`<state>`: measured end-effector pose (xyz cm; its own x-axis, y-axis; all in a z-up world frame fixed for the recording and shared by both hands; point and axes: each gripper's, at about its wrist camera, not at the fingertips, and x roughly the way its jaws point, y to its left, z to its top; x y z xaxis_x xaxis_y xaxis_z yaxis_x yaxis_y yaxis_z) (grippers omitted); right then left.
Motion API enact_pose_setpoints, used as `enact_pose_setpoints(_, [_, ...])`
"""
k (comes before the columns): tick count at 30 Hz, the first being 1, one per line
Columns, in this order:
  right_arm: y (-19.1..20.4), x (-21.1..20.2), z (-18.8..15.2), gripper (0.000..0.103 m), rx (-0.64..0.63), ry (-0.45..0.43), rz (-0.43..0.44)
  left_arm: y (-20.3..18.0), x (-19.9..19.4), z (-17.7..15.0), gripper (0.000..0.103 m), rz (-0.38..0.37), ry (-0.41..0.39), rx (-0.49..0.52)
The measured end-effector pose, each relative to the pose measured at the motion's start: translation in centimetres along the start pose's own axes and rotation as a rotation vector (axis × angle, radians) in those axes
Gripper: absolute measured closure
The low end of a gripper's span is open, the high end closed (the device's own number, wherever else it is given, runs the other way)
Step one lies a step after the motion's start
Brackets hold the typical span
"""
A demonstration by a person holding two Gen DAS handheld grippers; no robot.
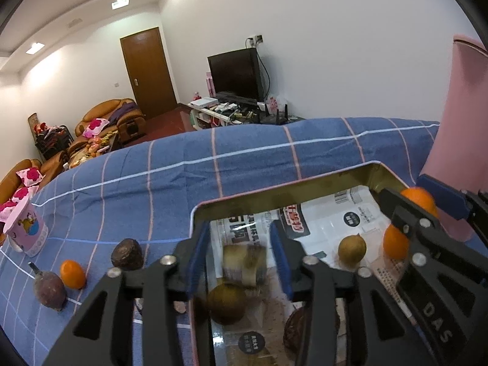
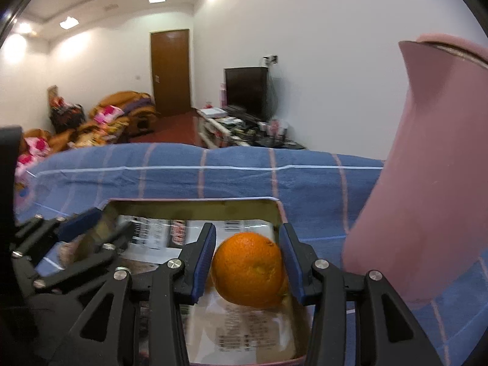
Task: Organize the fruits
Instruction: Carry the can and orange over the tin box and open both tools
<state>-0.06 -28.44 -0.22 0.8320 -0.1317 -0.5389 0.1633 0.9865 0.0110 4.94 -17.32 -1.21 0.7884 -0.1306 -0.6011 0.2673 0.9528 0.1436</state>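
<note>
A paper-lined tin box (image 1: 283, 193) sits on the blue checked cloth. My left gripper (image 1: 241, 251) is open above the box, and a blurred brownish fruit (image 1: 244, 263) is between its fingers, apart from both pads. Inside lie a brown round fruit (image 1: 227, 303), a tan fruit (image 1: 351, 249), a dark fruit (image 1: 297, 332) and an orange (image 1: 395, 242). My right gripper (image 2: 247, 254) is over the box's right end (image 2: 276, 210), jaws around an orange (image 2: 248, 270). On the cloth to the left are a dark fruit (image 1: 127, 253), a small orange (image 1: 72, 274) and a purple fruit (image 1: 48, 289).
A tall pink jug (image 2: 427, 183) stands right of the box, close to my right gripper. A pink printed cup (image 1: 27, 231) stands at the cloth's left edge. Beyond the table are sofas, a TV stand and a door.
</note>
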Motion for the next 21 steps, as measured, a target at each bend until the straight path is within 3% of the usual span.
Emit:
enact_pose_setpoints(2, [0.0,-0.5,0.1,0.052,0.010,-0.016,0.022,-0.1,-0.3,0.0,0.032,0.005,-0.014,0.007])
enact_pose_setpoints(4, [0.0,-1.0,0.3,0.040,0.012,-0.046,0.013,-0.3,-0.8,-0.1,0.026,0.008,-0.039,0.014])
enact_pose_setpoints(5, [0.0,-1.3,0.3,0.037,0.016,-0.068,0.010,-0.4,-1.0,-0.1,0.018,0.007,-0.051,0.017])
enact_pose_setpoints(8, [-0.3,-2.6,0.6,0.036,0.036,-0.133,-0.011,-0.3,-2.2,-0.2,0.000,0.022,-0.113,0.011])
enact_pose_setpoints(9, [-0.5,-2.9,0.6,0.033,0.047,-0.149,-0.019,-0.2,-2.6,-0.3,0.000,0.022,-0.136,0.006])
enact_pose_setpoints(11, [-1.0,-3.5,0.7,0.014,0.082,-0.182,-0.043,0.0,-3.4,-0.4,0.000,0.018,-0.183,0.000])
enact_pose_setpoints(21, [-2.1,-3.8,0.4,0.013,0.169,-0.198,-0.052,0.8,-4.5,-0.7,0.000,0.058,-0.231,-0.001])
